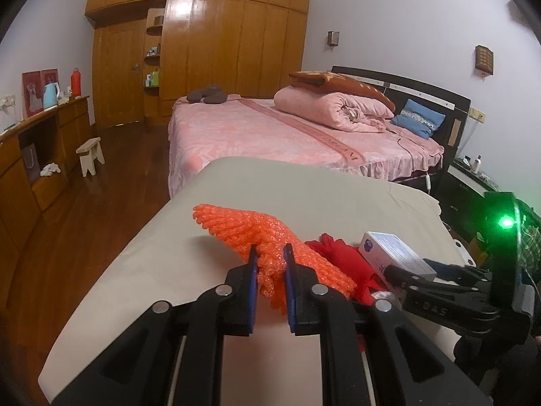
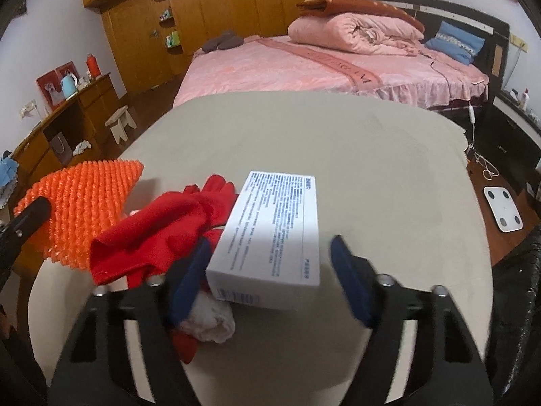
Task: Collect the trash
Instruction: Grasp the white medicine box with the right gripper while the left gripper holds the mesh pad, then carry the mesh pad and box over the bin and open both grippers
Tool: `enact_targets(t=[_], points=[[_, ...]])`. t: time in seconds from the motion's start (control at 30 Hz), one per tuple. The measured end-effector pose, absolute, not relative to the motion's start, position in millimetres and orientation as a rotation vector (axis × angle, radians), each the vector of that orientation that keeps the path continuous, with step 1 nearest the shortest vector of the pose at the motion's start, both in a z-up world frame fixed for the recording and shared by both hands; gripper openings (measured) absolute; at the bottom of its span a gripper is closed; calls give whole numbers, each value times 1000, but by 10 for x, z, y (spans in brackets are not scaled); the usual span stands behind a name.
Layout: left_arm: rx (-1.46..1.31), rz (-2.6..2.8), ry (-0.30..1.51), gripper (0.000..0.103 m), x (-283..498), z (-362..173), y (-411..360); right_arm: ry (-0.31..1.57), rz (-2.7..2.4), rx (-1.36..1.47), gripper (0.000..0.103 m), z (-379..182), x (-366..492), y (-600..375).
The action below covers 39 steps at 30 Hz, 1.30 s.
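Observation:
An orange foam net (image 1: 257,233) lies on a beige table (image 1: 142,243); it also shows in the right wrist view (image 2: 81,203). My left gripper (image 1: 270,253) is shut on the orange foam net. A red cloth (image 2: 162,230) lies beside the net, partly under a white printed box (image 2: 274,233). The box shows in the left wrist view (image 1: 395,250) too. My right gripper (image 2: 270,247) is open, its blue pads on either side of the box's near end. A white cloth piece (image 2: 213,321) lies under the left pad.
A pink bed (image 1: 270,128) with a rolled quilt stands beyond the table (image 2: 338,142). A wooden wardrobe (image 1: 216,44) lines the far wall, a desk (image 1: 40,142) and small stool (image 1: 91,154) are left. A white scale (image 2: 503,208) lies on the floor right.

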<state>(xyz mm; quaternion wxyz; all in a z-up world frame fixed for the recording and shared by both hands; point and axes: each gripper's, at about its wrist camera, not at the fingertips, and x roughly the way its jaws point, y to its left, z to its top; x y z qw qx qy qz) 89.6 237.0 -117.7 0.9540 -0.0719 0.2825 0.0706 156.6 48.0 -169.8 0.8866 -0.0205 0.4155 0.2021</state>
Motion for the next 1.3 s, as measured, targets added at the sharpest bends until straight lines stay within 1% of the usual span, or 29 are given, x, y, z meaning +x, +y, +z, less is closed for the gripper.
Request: enact_targets(t=[0.27, 0.47, 0.9, 1.0, 1.07, 1.13, 1.3], points=[[-138, 131, 567, 14, 857, -1138, 2303, 829, 442, -17, 54, -1527, 1493, 302], [-131, 105, 552, 14, 833, -1056, 2171, 801, 448, -27, 54, -1381, 1367, 172], [-132, 92, 605, 14, 861, -1235, 2040, 884, 409, -53, 55, -1793, 1437, 187], [-134, 95, 608, 14, 855, -1248, 2061, 897, 402, -55, 58, -1865, 1458, 210], [-136, 95, 609, 14, 859, -1251, 2067, 901, 403, -51, 58, -1882, 1469, 213], [-137, 95, 608, 14, 857, -1250, 2075, 899, 420, -49, 56, -1862, 1466, 211], [-137, 90, 593, 14, 846, -1198, 2068, 850, 434, -35, 55, -1672, 1403, 148]])
